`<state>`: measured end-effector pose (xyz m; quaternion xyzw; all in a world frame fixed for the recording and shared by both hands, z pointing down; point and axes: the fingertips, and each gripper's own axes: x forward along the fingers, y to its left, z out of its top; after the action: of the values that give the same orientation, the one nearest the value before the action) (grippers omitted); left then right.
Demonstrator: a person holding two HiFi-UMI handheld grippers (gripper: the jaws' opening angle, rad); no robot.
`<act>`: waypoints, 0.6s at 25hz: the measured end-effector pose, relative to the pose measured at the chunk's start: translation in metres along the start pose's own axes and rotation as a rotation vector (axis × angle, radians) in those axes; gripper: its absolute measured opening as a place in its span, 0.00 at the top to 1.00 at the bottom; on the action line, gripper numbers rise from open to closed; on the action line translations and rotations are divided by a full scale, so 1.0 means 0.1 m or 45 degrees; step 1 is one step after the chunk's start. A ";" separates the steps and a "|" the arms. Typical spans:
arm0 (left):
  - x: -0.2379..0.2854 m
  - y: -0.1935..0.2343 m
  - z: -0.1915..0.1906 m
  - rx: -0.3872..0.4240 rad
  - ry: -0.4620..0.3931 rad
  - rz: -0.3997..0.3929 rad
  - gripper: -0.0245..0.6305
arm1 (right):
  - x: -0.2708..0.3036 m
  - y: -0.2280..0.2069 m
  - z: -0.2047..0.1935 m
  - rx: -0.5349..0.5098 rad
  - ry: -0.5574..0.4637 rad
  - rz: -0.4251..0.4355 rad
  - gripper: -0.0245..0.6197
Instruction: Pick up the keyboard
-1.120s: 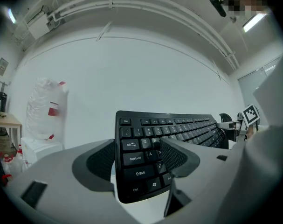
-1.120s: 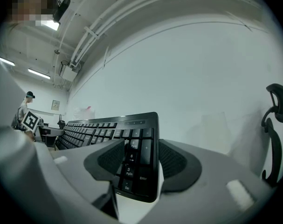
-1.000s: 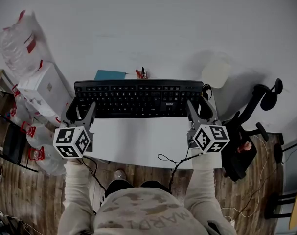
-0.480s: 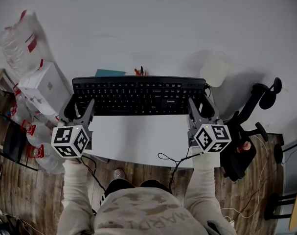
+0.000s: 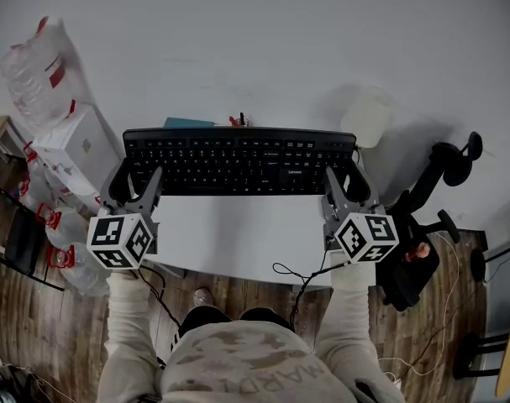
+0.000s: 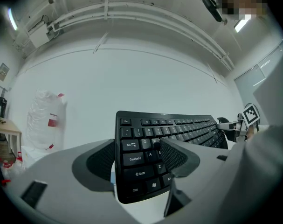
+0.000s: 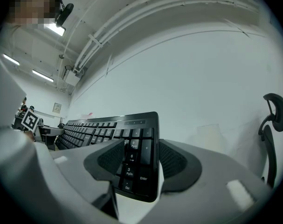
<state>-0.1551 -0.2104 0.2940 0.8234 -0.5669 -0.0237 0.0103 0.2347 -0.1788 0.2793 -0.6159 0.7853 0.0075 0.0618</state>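
The black keyboard [image 5: 238, 162] lies lengthwise across the far part of the white table [image 5: 238, 233], parallel to its near edge, with 1 end toward each side edge. The left gripper [image 6: 140, 158] is clamped narrow on the keyboard's left end, 1 pad outside the edge and the other on the keys beside Caps Lock. The right gripper [image 7: 140, 161] grips the number-pad end the same way, its pads pressing from both sides. The step in hand appears to be the lift itself, though no view shows whether the keyboard is clear of the table. To do it well, the person should probably raise both ends at the same rate, hold the board level so it neither twists nor slides out of either grip, and pull the 2 ends neither apart nor together. A dark tangle [image 5: 354, 151] at the keyboard's far right corner may be its cable and would need slack. Of containers, a white box [image 5: 74, 145] stands off the table's left edge, apparently closed, and clear plastic bags [image 5: 32, 65] with red marks sit beyond it; their contents cannot be told.
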 end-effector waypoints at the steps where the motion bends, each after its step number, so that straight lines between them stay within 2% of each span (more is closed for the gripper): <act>1: 0.00 0.00 0.01 0.002 -0.002 0.000 0.50 | 0.00 0.00 0.00 0.001 0.001 0.000 0.59; 15: 0.01 0.00 0.00 0.004 -0.007 0.000 0.50 | 0.01 0.00 -0.01 0.001 0.000 0.001 0.59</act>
<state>-0.1550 -0.2118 0.2941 0.8233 -0.5670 -0.0251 0.0076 0.2346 -0.1799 0.2807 -0.6155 0.7857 0.0070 0.0619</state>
